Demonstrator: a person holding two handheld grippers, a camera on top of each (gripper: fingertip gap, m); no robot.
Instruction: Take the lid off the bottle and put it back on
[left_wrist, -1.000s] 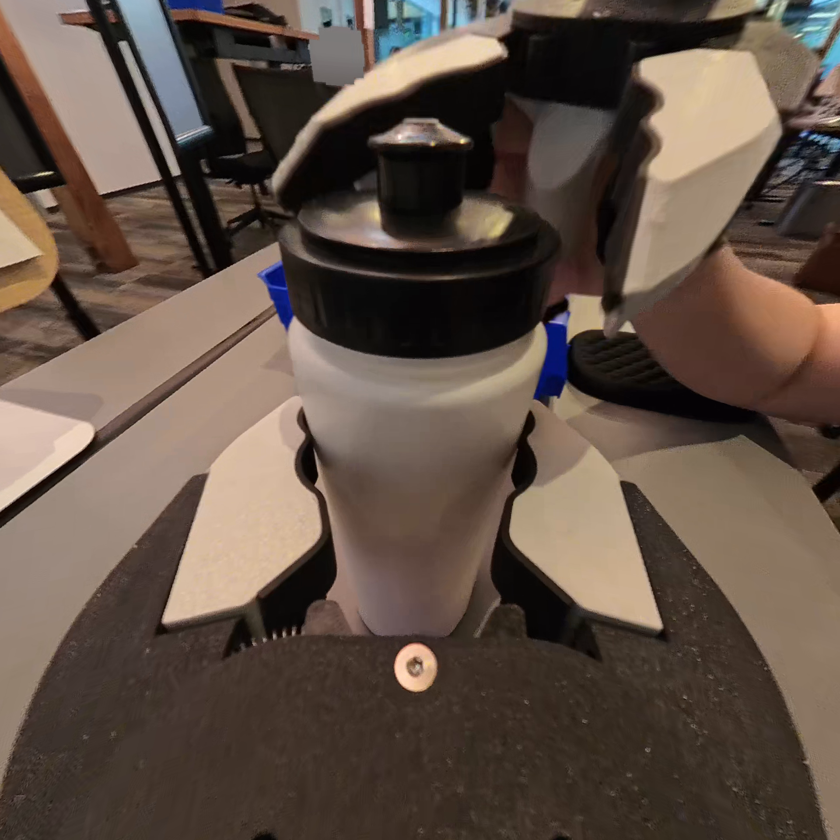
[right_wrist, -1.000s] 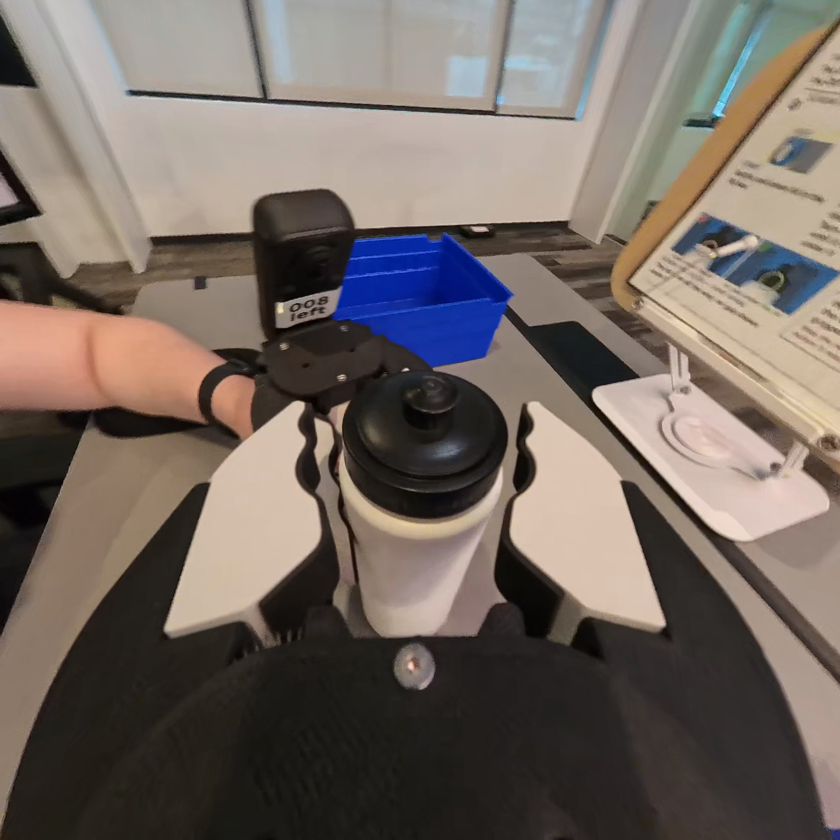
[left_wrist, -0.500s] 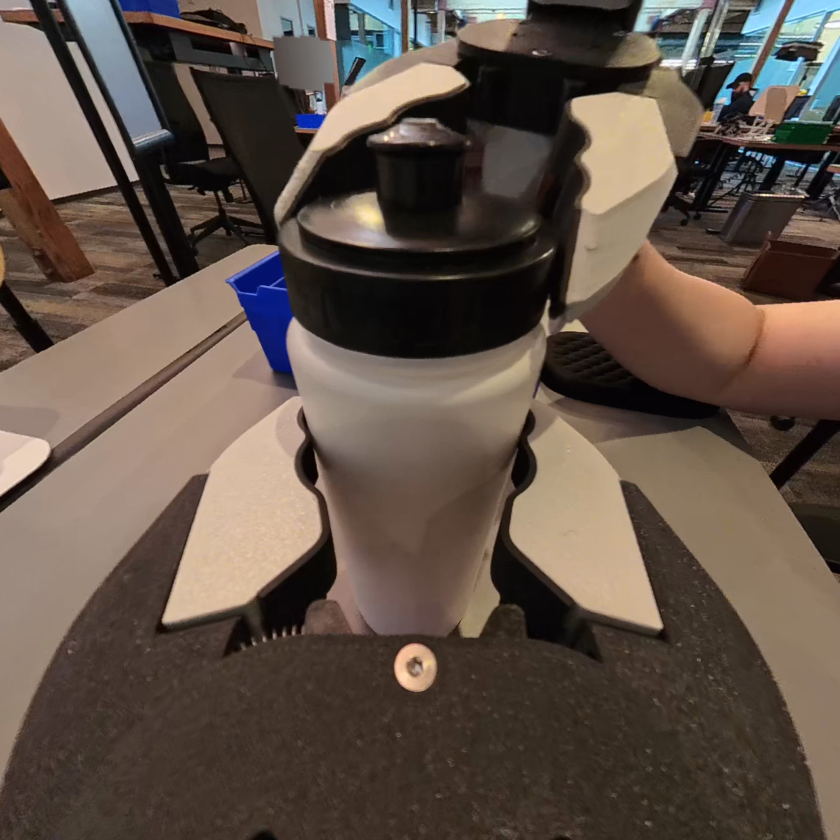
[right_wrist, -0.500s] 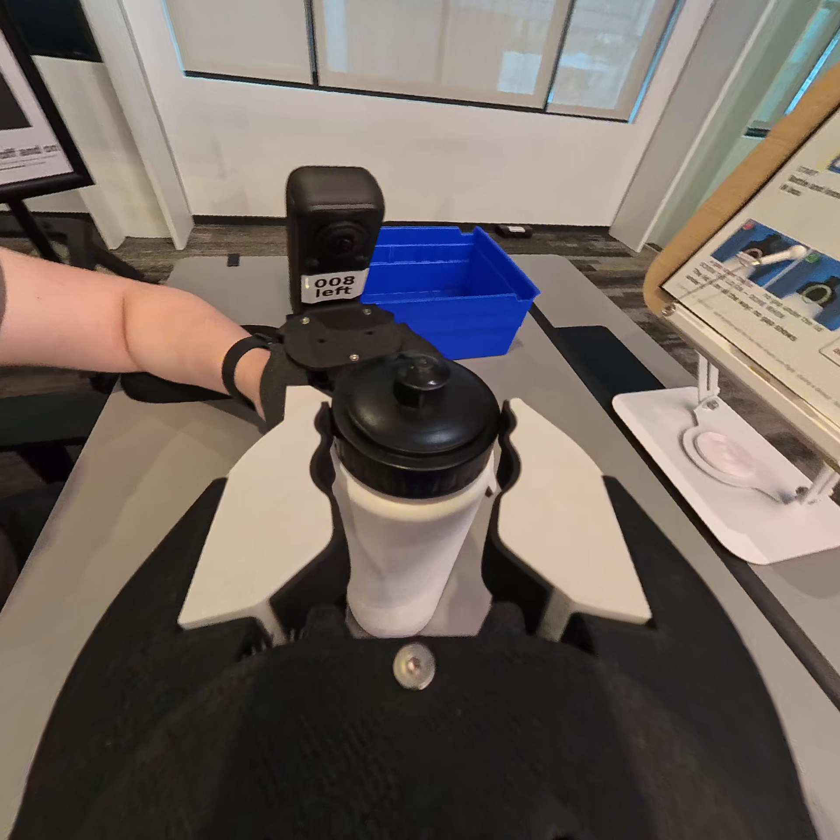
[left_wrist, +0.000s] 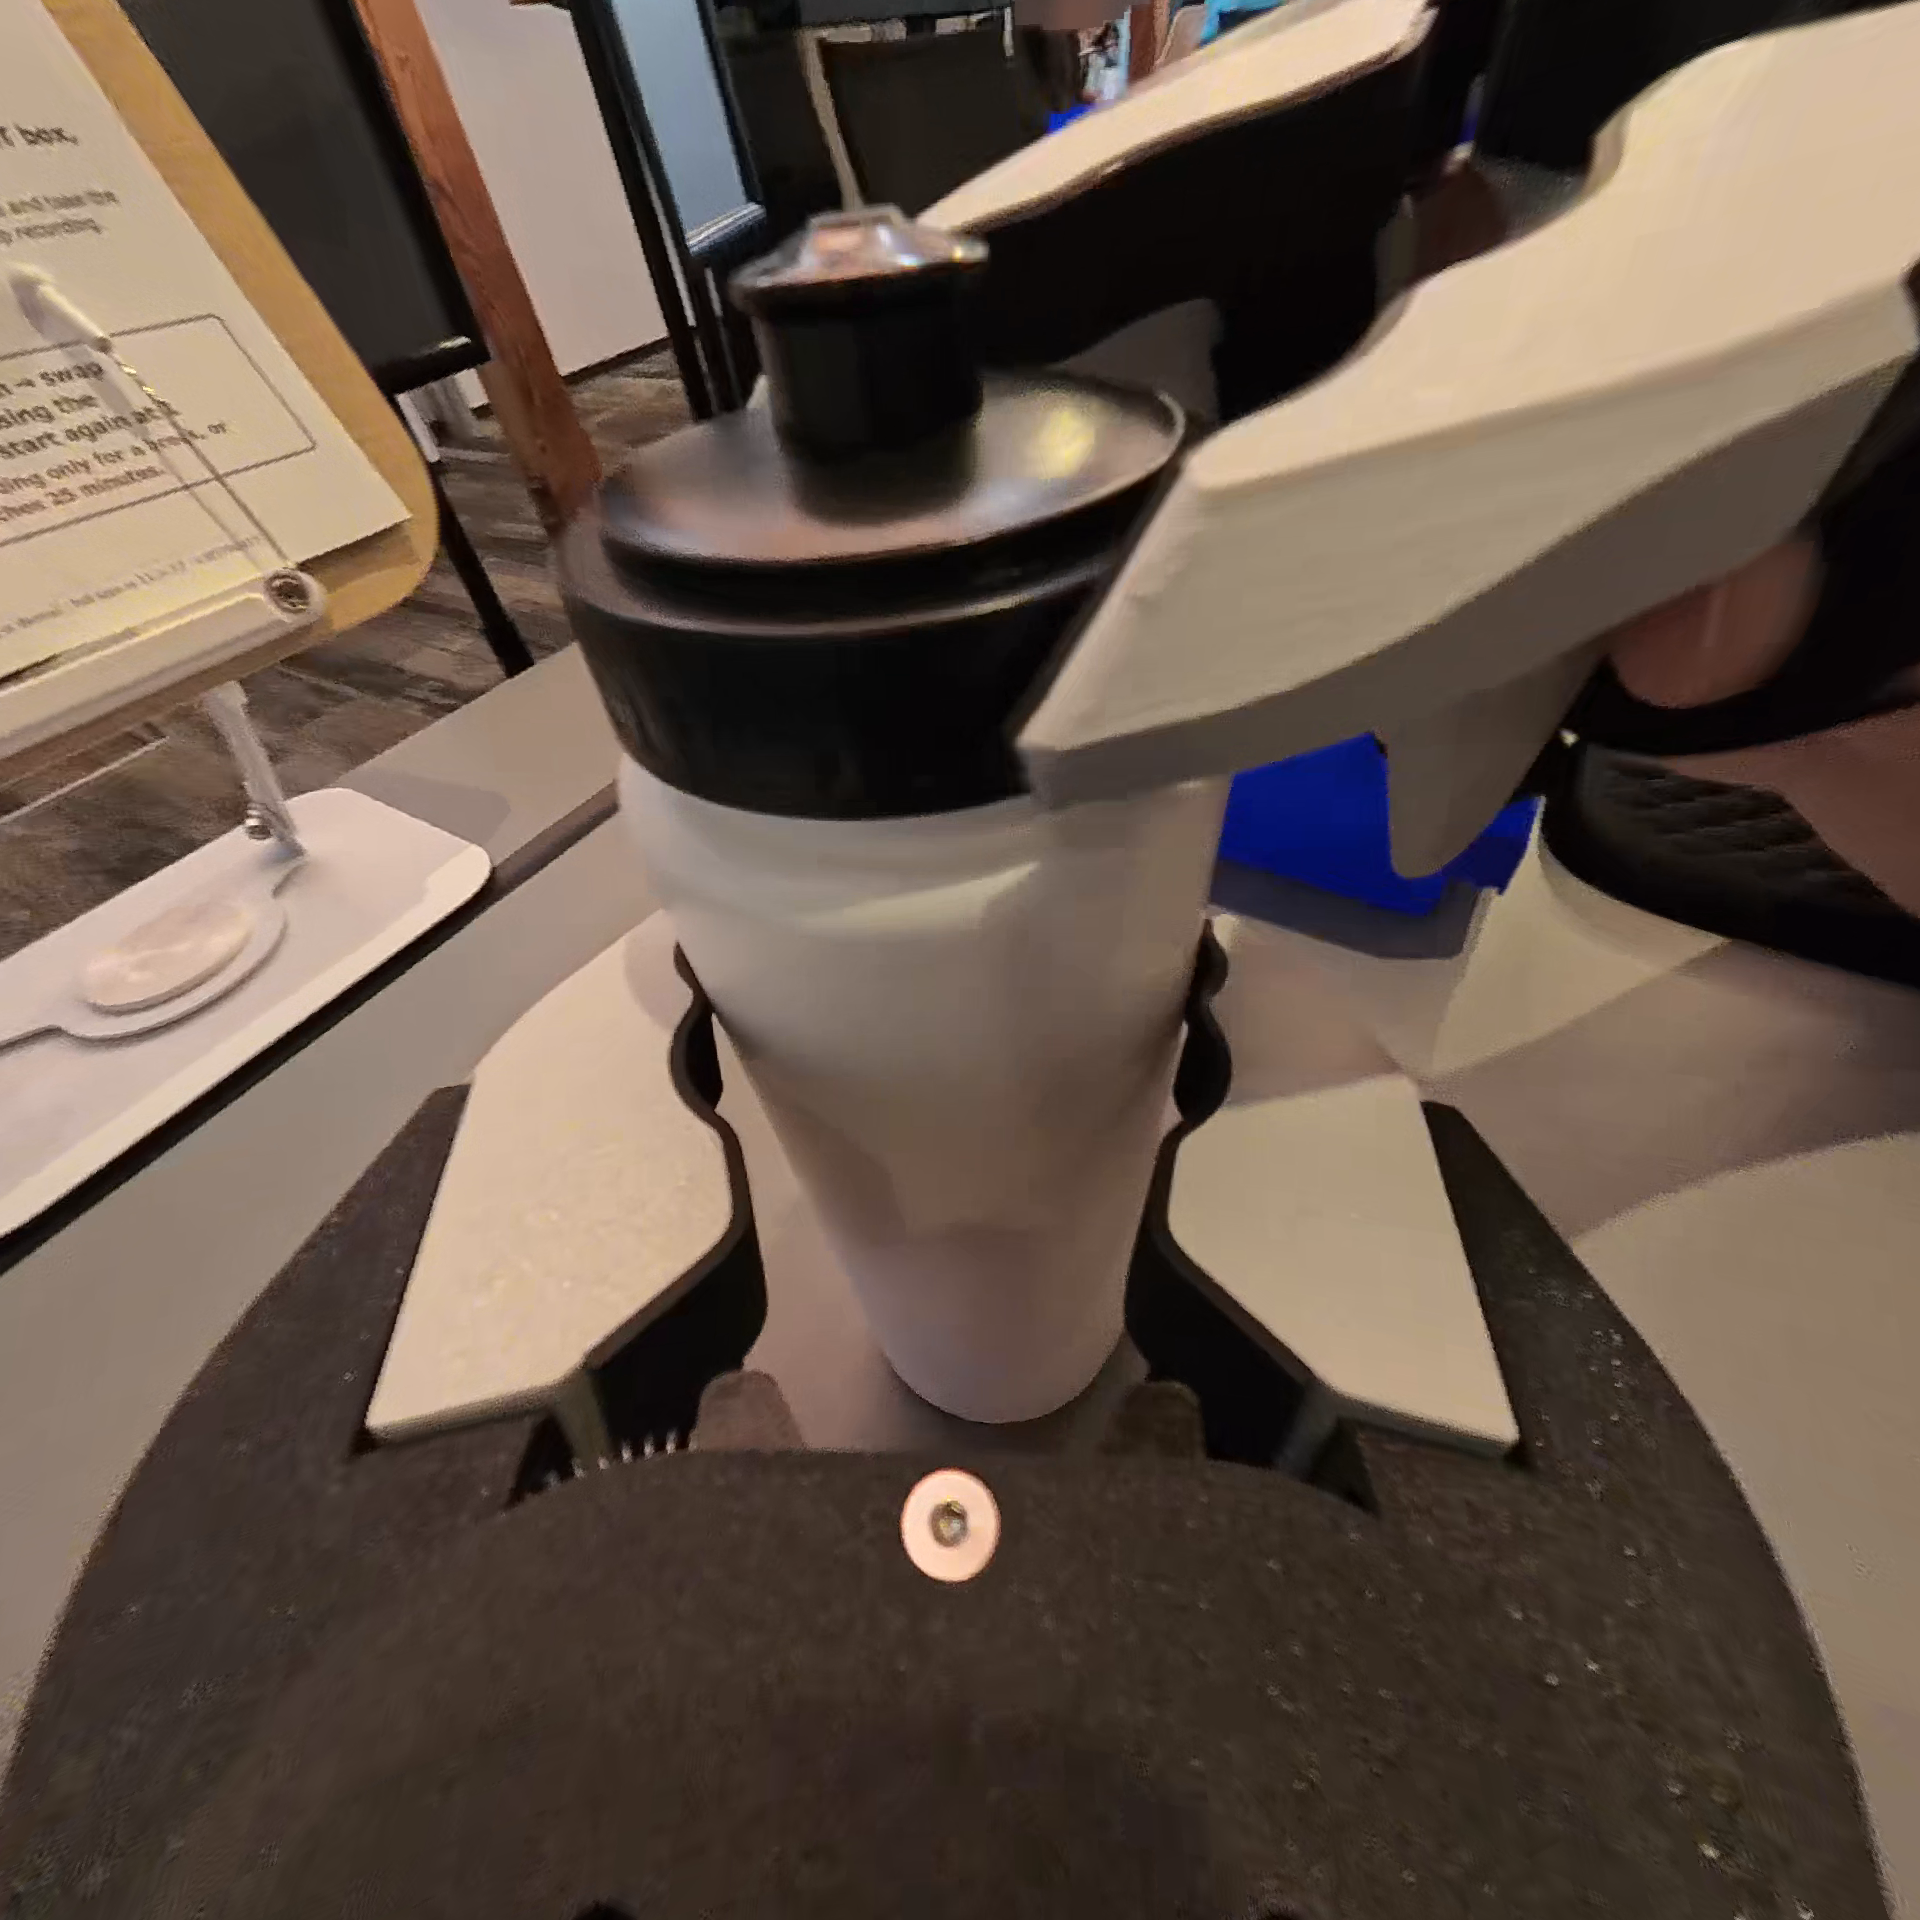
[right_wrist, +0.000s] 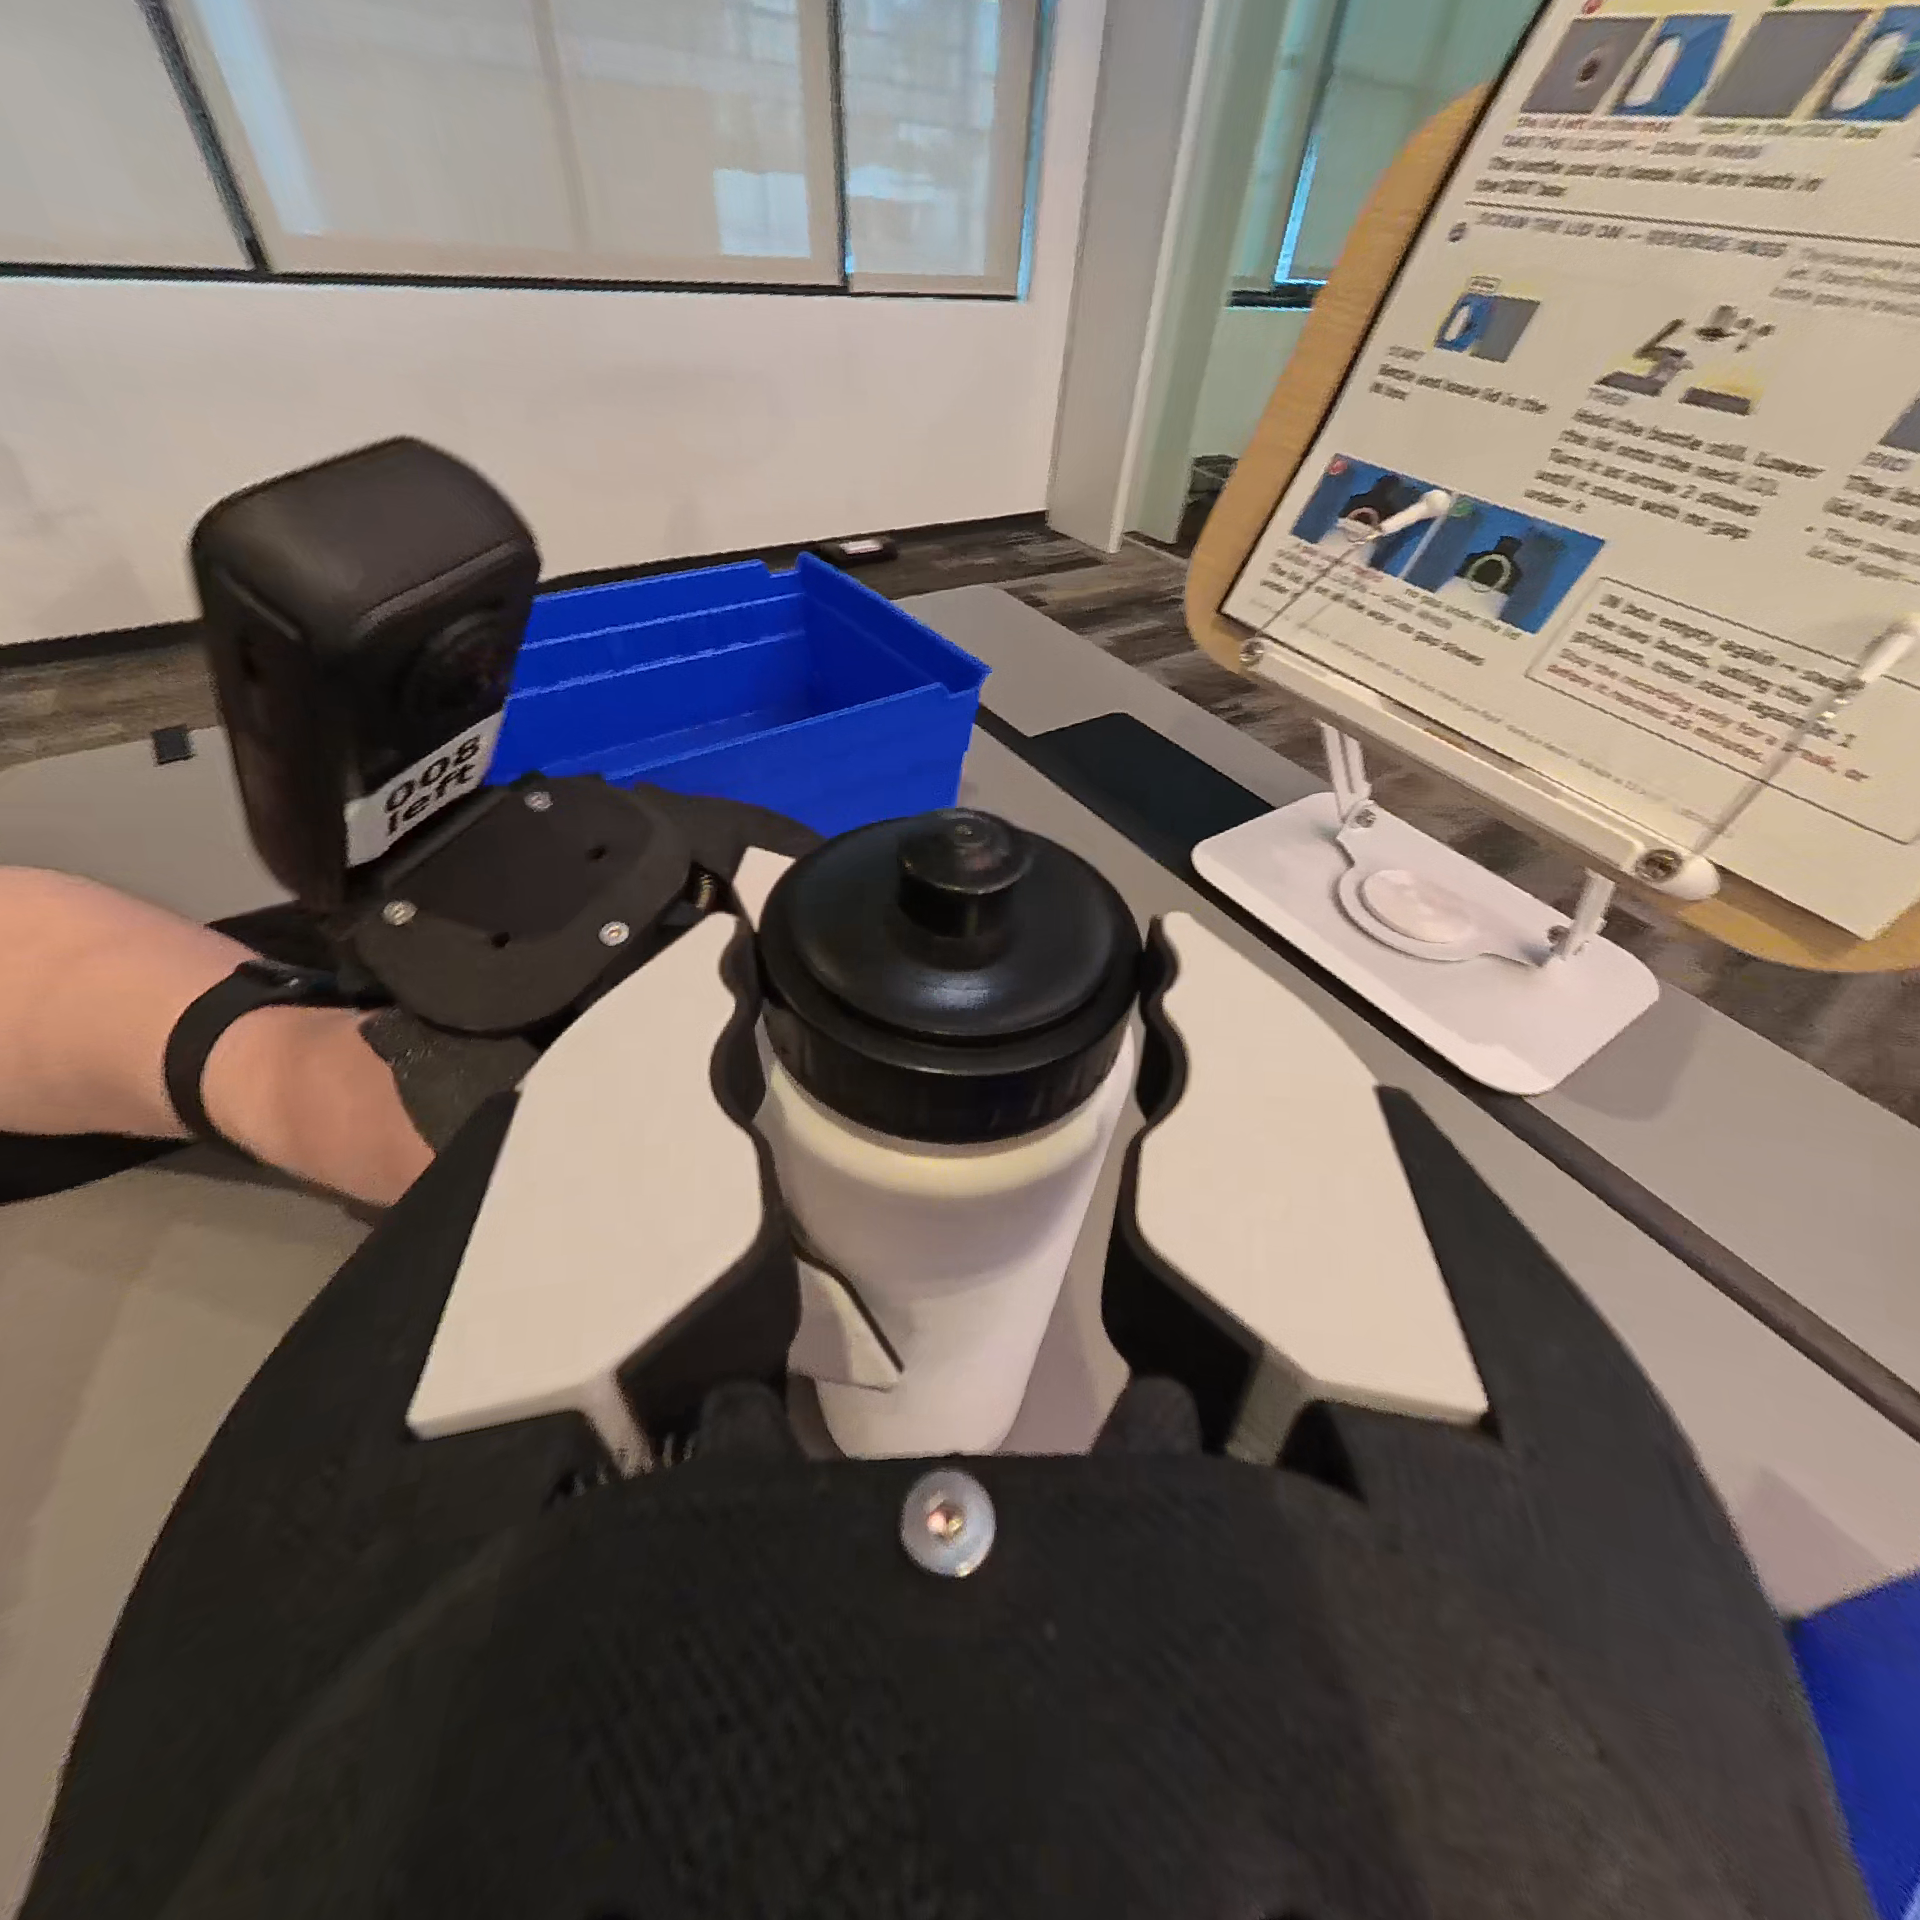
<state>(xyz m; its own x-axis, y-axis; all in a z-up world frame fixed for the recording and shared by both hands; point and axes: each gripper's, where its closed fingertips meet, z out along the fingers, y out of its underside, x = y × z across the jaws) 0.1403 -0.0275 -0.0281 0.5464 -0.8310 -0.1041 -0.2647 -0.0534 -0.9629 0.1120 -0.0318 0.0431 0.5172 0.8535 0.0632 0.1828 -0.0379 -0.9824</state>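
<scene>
Closest in, the left gripper (left_wrist: 940, 1049) is pinching the lower body of the white bottle (left_wrist: 935, 1039), holding it upright over the grey table (right_wrist: 1714, 1174). A half second ago the right gripper (right_wrist: 940, 997) had its jaws loosely around the black lid (right_wrist: 945, 987); now both inner faces sit right against the lid's ribbed rim, so it looks pressed onto it. A second ago they stood clearly apart from the lid. The left wrist view has also swung round, which suggests the bottle is being turned against the lid. So my guess is the unscrewing is just starting or underway. The lid is still seated on the neck with no gap I can see, and its pull spout (right_wrist: 961, 862) is up.

Further back, the blue bin (right_wrist: 748, 696) sits on the table just behind the left gripper, and it looks empty as far as I can see inside. Off to the side is a white stand (right_wrist: 1434, 935) propping up an instruction board (right_wrist: 1621, 436).
</scene>
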